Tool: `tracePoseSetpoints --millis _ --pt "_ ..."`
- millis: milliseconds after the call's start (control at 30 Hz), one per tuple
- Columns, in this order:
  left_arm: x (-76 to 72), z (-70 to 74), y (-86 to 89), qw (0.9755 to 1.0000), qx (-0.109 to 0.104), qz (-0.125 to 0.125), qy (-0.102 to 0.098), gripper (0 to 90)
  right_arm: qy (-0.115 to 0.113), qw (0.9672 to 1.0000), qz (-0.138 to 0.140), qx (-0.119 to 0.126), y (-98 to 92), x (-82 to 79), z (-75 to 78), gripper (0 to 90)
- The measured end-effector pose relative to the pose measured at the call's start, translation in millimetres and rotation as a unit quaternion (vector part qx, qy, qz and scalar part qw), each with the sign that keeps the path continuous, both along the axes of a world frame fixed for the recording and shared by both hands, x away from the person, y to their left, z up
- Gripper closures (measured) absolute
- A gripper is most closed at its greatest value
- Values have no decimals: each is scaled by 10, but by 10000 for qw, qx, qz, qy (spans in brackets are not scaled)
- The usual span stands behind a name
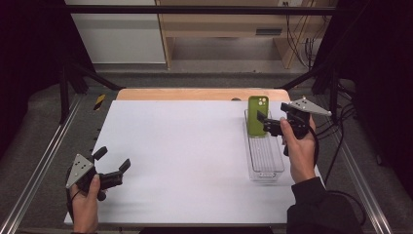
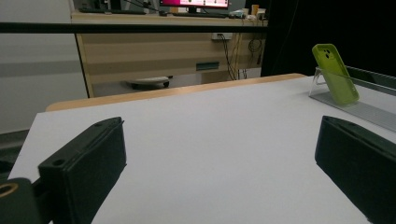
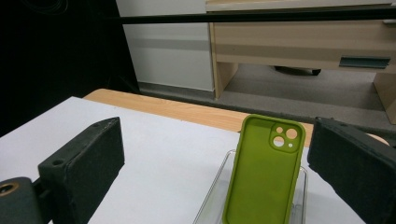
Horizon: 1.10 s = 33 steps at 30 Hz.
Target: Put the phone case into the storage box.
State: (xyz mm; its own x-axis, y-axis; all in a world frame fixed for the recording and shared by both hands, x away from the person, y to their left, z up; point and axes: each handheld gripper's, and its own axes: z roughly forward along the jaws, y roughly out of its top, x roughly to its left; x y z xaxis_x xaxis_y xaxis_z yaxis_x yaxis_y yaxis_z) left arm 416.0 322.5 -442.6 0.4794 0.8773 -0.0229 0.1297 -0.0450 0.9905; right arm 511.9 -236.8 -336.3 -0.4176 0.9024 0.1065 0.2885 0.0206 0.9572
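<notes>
Leaning upright against the far end wall of the clear tray (image 1: 265,168), the green phone case (image 1: 257,115) offers its edges for a pinch; the right gripper (image 1: 265,123) hovers beside it, fingers spread, while the left gripper (image 1: 113,163) waits spread over the tabletop (image 1: 185,156)

Both grippers, left (image 1: 115,166) and right (image 1: 263,122), are black with blocky jaws, grey three-cornered top plates and trailing black cables. The right arm wears a dark sleeve (image 1: 316,207).
</notes>
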Motion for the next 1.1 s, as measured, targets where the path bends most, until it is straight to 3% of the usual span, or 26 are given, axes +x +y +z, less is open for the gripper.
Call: tracePoseSetpoints --millis 467,1100 --pt "-63 -18 1 10000 66 -48 12 15 -115 9999 41 -32 -72 -129 65 37" --pt "-70 -22 9 10000 55 -65 5 15 -154 9999 41 -13 -234 -268 28 35"
